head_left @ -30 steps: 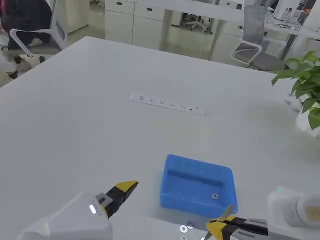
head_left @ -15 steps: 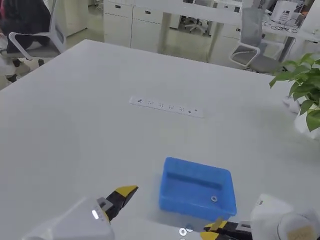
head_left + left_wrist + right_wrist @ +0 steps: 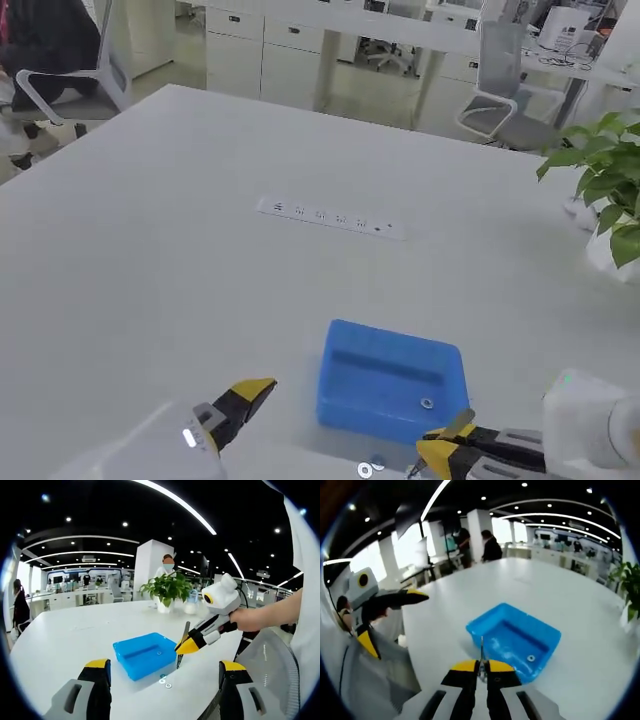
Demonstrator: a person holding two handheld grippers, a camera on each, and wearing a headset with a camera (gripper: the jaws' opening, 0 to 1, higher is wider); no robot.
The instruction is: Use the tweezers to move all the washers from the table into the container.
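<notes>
A blue container (image 3: 390,380) stands near the table's front edge with one washer (image 3: 427,404) inside it. Just in front of it, loose washers (image 3: 365,470) lie on the white table. My right gripper (image 3: 440,455) hovers at the container's near right corner, shut on thin metal tweezers (image 3: 182,645) that point down over the loose washers (image 3: 162,681). In the right gripper view the gripper (image 3: 480,666) clamps the tweezers (image 3: 481,652) before the container (image 3: 515,637). My left gripper (image 3: 250,392) stands open, left of the container, jaws far apart (image 3: 165,672).
A white power strip (image 3: 330,217) lies mid-table. A potted plant (image 3: 605,170) stands at the right edge. Office chairs (image 3: 495,85) and desks are beyond the table's far side. People stand in the background of the gripper views.
The head camera has tilted, shifting the picture. The right gripper with the tweezers dipped low by the container's near edge, then rose slightly. The left gripper has barely moved.
</notes>
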